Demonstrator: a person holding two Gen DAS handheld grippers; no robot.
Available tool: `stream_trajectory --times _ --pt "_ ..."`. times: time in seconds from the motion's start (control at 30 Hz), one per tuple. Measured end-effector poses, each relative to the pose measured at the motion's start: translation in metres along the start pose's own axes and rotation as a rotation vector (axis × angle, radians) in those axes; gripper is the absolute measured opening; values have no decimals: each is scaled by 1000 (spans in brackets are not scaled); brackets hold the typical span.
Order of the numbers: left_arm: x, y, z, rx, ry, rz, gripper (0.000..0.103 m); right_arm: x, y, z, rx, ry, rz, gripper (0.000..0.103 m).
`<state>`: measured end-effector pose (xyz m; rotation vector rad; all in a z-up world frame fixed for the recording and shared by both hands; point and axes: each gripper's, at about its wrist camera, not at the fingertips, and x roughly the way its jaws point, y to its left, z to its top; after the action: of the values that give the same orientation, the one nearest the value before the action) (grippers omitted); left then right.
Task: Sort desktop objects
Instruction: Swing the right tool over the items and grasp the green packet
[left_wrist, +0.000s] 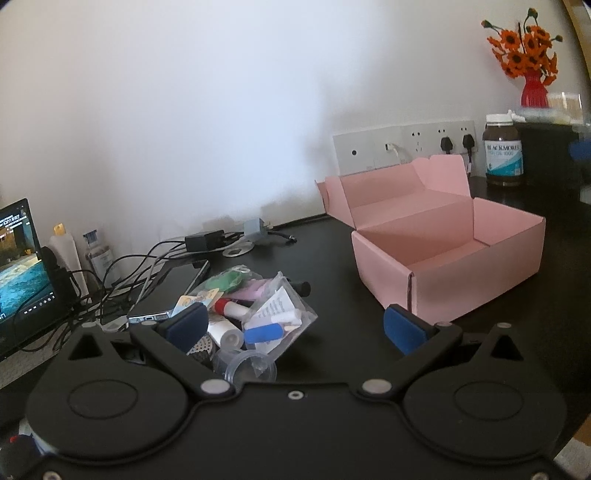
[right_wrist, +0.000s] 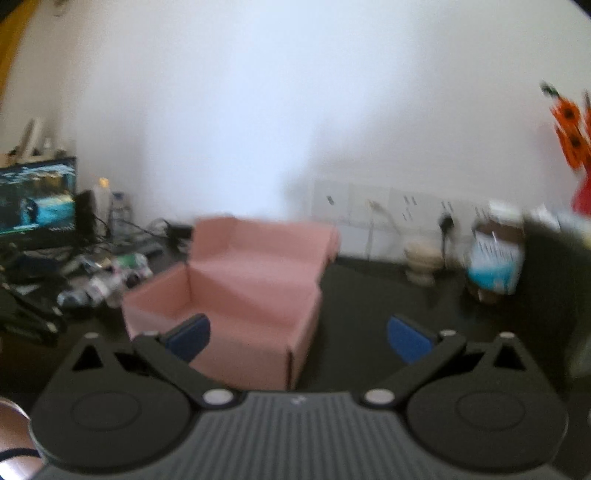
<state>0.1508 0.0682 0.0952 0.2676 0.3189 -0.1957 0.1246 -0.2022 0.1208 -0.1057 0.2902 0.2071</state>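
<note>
A heap of small desk items (left_wrist: 245, 317) lies on the black desk: a clear bag with a blue piece, a red-capped tube, white rolls, a green thing, a clear cup. My left gripper (left_wrist: 295, 326) is open just in front of the heap, its left pad over the heap's near edge. An open pink cardboard box (left_wrist: 443, 254) stands empty to the right. In the blurred right wrist view, the same pink box (right_wrist: 236, 295) sits straight ahead, with my right gripper (right_wrist: 298, 338) open near its front right corner. The heap (right_wrist: 107, 277) shows far left there.
A laptop screen (left_wrist: 18, 266), tangled cables (left_wrist: 122, 273) and a phone (left_wrist: 166, 295) crowd the left. A wall socket strip (left_wrist: 402, 147), a brown supplement bottle (left_wrist: 503, 151) and a red vase of orange flowers (left_wrist: 532, 62) stand at the back right. A dark box (left_wrist: 554, 155) sits beside the bottle.
</note>
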Motion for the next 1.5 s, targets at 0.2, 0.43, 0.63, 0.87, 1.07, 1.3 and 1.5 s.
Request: stream_trajectory --times 0.2,0.43,0.63,0.87,1.07,1.3,1.5 --pt "-4 0 0 -15 -23 41 103 7 20 51 -150 -77 94 102" --pt "-4 14 1 -90 -29 0 103 39 52 77 -240 -31 209 102" --pt "-5 5 0 -36 -33 -16 103 65 76 94 -240 33 320 95" --pt "-20 -1 -4 -16 -121 41 103 106 107 114 -294 41 410 81" --pt "-20 0 -3 -19 -131 33 103 159 138 109 -318 148 434 76" --pt "-10 16 -1 -134 -73 145 103 206 165 110 -276 227 498 76" --pt "-3 34 0 -236 -20 176 103 241 189 113 -258 306 539 76"
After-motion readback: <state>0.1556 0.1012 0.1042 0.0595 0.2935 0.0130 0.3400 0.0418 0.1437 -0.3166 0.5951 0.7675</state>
